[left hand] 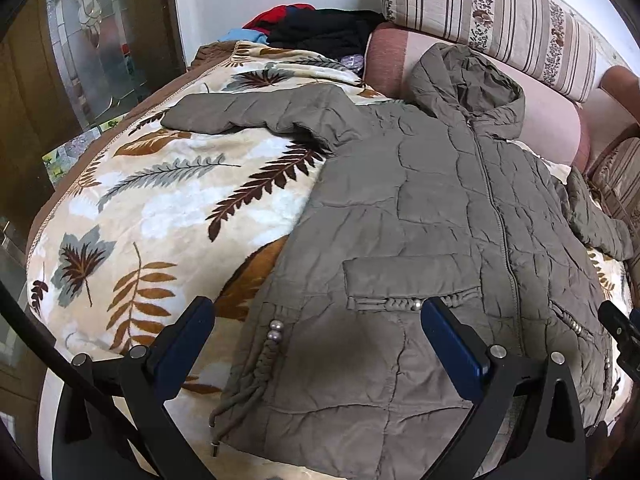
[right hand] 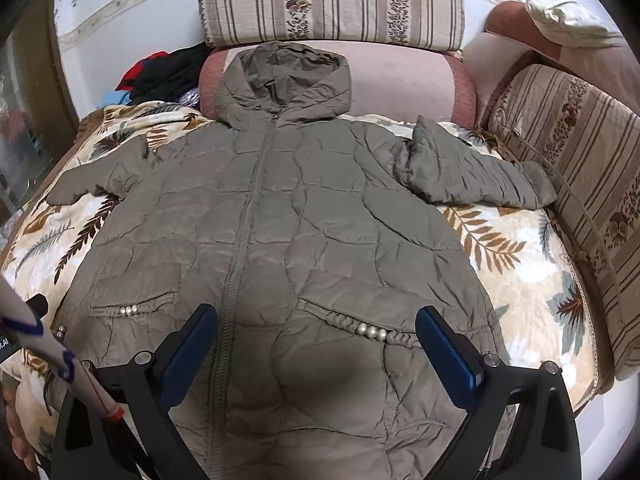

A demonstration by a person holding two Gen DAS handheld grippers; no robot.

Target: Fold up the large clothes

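Olive-drab quilted fabric fills the near field of both wrist views: a hooded padded coat lies spread front-up on a leaf-patterned blanket, hem toward the grippers, hood away. The left gripper hovers over the hem corner on its own side, fingers spread wide and holding nothing, with the beaded drawcord directly between them. The right gripper hovers over the lower front, fingers likewise parted and empty, straddling the beaded pocket trim just right of the zip. The coat's long axis runs straight ahead of both grippers, along the zip from hem to hood. One sleeve stretches outward on the left, nearer the left gripper; the other sleeve lies outward on the right, nearer the right gripper. Judgement: no fold is made yet; each sleeve falls to the arm on its own side, brought in across the axis. Beyond the hood are a pink bolster and a striped cushion; a clothes pile sits far left.
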